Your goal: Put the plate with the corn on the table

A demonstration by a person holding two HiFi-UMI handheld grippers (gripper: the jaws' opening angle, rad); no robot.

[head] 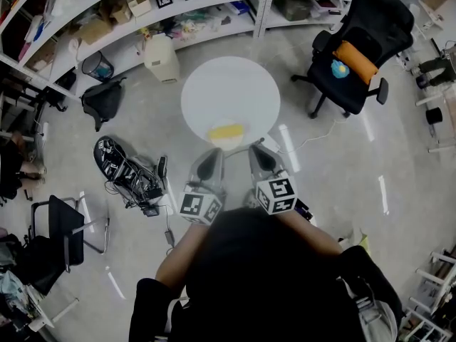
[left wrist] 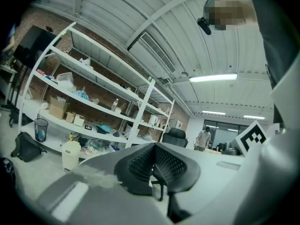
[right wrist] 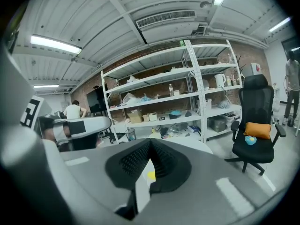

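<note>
Forearms bare, I held the left gripper (head: 210, 155) and the right gripper (head: 258, 152) side by side, marker cubes toward me and grey shells pointing ahead. Both pairs of jaws were pressed together, their ribbed black rubber pads (left wrist: 140, 162) meeting with nothing clamped. Just ahead of the tips, between the two, the white plate (head: 230, 143) sat at the near rim of the round, smooth white table (head: 229, 87), with the yellow corn (head: 226, 131) lying on it. A sliver of that yellow showed through the gap under the right pads. Farther beyond the jaws stood a black office chair (head: 360, 52) and white metal shelves (head: 206, 4).
</note>
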